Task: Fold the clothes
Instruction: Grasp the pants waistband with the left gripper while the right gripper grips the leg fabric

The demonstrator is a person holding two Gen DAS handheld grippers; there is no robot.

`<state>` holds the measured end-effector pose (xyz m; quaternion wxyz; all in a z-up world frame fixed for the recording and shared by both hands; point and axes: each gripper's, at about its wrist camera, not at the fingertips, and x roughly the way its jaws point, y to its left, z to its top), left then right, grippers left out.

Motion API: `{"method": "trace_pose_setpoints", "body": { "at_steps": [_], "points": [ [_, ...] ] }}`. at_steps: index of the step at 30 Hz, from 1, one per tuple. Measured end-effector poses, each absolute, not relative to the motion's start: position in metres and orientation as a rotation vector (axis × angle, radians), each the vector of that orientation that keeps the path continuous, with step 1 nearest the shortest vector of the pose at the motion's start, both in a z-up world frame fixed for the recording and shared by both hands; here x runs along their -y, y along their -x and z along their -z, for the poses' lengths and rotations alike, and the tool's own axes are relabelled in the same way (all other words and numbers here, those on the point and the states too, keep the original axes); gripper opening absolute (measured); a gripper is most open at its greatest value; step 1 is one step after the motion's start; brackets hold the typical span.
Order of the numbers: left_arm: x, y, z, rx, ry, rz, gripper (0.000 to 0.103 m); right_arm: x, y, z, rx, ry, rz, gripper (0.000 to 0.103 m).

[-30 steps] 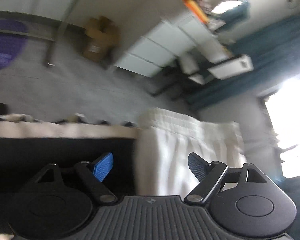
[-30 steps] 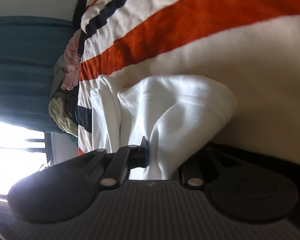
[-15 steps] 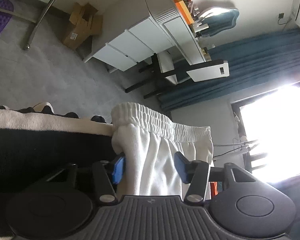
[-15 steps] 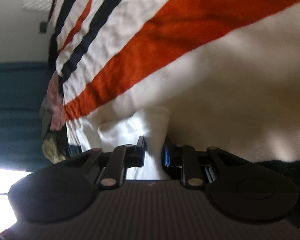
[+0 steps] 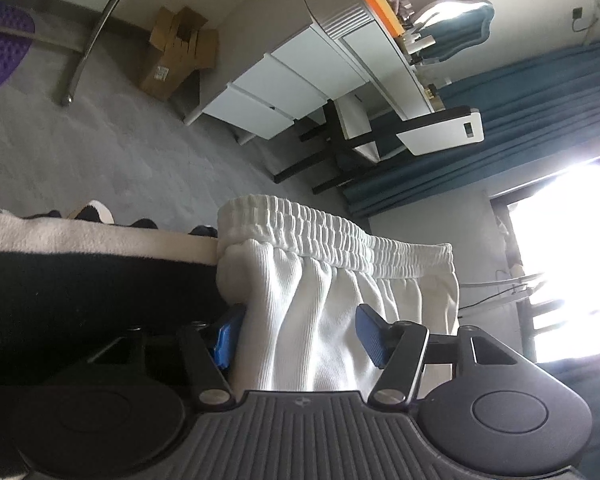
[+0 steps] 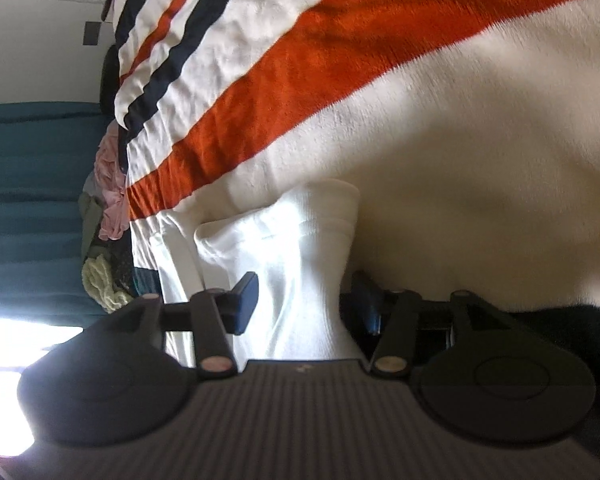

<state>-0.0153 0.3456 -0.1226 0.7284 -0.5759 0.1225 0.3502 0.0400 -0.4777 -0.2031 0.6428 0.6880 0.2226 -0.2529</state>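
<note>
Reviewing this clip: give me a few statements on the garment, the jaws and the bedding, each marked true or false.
1. The garment is white with a gathered elastic waistband. True.
2. The left gripper has its jaws open, with white cloth between them. True.
3. The right gripper holds a pink shirt. False: white cloth lies between its open jaws; pink clothes sit in a pile further off.
4. The blanket is plain grey. False: it has orange, cream and dark stripes.

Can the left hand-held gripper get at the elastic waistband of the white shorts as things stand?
Probably yes: the left hand-held gripper stands open around the white shorts, and the waistband lies straight ahead with nothing between.
</note>
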Motion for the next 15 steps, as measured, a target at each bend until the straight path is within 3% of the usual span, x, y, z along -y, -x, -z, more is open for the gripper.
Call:
{"method": "trace_pose_setpoints", "body": {
  "at_steps": [2, 4, 9, 12, 15],
  "points": [
    [-0.346, 0.014, 0.123, -0.281, 1.257, -0.784, 0.05, 0.476, -0.043, 0.2, -0.52, -1.513, 0.575, 0.049],
    [-0.347, 0.013, 0.123, -0.293, 1.244, -0.796, 0.043, 0.473, -0.042, 0.195, -0.498, -1.479, 0.582, 0.02],
    [-0.35, 0.016, 0.125, -0.309, 1.241, -0.801, 0.031, 0.456, -0.049, 0.187, -0.497, -1.357, 0.562, 0.016],
    [-0.351, 0.02, 0.125, -0.303, 1.25, -0.793, 0.027, 0.447, -0.055, 0.188, -0.52, -1.333, 0.55, 0.007],
    [-0.349, 0.021, 0.12, -0.31, 1.212, -0.78, 0.02, 0.448, -0.056, 0.177, -0.451, -1.286, 0.572, 0.006]
  ]
}}
